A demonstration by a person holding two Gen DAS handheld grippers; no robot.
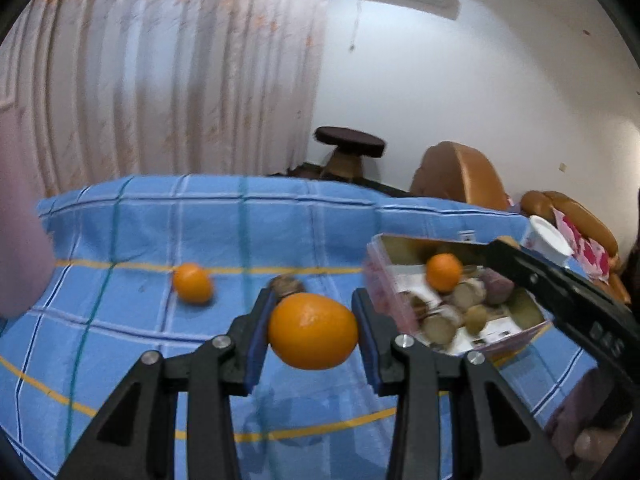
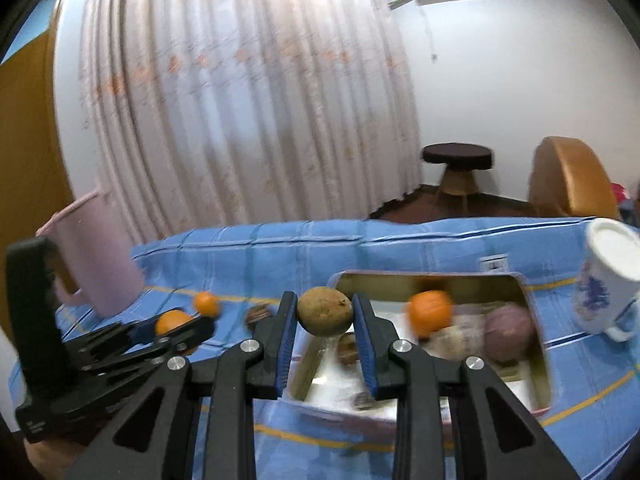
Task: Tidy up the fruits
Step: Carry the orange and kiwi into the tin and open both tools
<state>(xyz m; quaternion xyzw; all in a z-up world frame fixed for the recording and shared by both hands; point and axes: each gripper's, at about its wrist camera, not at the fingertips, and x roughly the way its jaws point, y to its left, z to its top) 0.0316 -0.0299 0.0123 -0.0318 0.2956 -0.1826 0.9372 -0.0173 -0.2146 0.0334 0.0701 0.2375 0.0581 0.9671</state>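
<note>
My left gripper is shut on a large orange and holds it above the blue checked cloth, left of the cardboard box. The same gripper and its orange show at the left of the right wrist view. My right gripper is shut on a brown kiwi over the left end of the box. In the box lie an orange, a purple fruit and several brown fruits. A second orange and a brown fruit lie loose on the cloth.
A pink jug stands at the cloth's left end. A white mug with blue print stands right of the box. Beyond the table are a curtain, a dark round stool and brown cushions.
</note>
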